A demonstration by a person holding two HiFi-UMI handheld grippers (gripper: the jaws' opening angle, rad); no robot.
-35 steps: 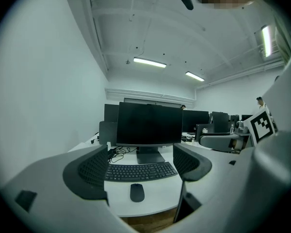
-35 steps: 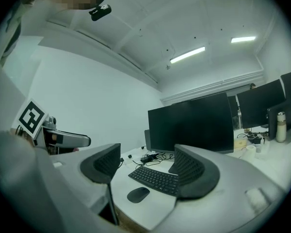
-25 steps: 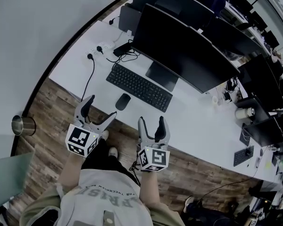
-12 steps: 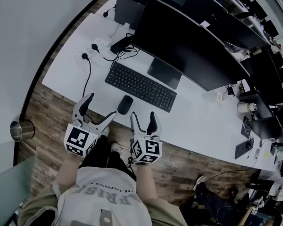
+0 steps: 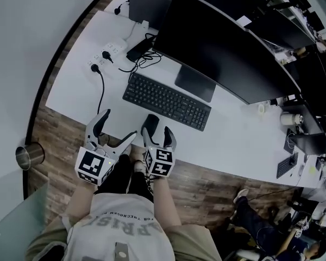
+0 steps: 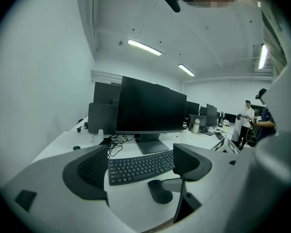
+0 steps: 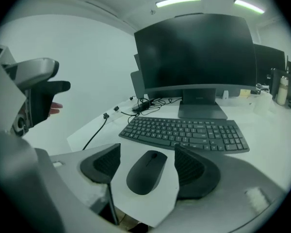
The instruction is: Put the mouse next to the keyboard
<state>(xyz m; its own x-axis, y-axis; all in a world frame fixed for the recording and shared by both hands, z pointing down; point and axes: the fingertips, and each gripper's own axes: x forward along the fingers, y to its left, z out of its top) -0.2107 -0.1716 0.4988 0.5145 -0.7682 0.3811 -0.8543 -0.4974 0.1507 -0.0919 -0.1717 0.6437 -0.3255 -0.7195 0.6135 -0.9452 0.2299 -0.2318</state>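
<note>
In the head view, we see the mouse [image 5: 150,124] lying on the white desk [image 5: 76,86]. It sits just on the near side of the keyboard [image 5: 166,101] and close to the desk's near edge. Our right gripper [image 5: 157,136] reaches over that edge with one finger on each side of the mouse, and we think this is so it can close on it. Our left gripper [image 5: 114,131] hangs over the edge to the left, out of the way. The monitor stand [image 5: 195,84] sits just past the keyboard, so there is no room on the far side. The bare desk to the right of the keyboard looks like the best spot for the mouse. In the left gripper view, its two fingers are spread wide and hold nothing. We see the keyboard [image 6: 140,166] past them and the mouse [image 6: 160,191] low at the right. In the right gripper view, the pads [image 7: 103,166] stand apart with the mouse [image 7: 146,171] between them. A bit of white desk shows on each side of the mouse, so they are not squeezing it yet. The desk edge is right under this gripper, so we guess the mouse should go farther in and to the right, not nearer.
</note>
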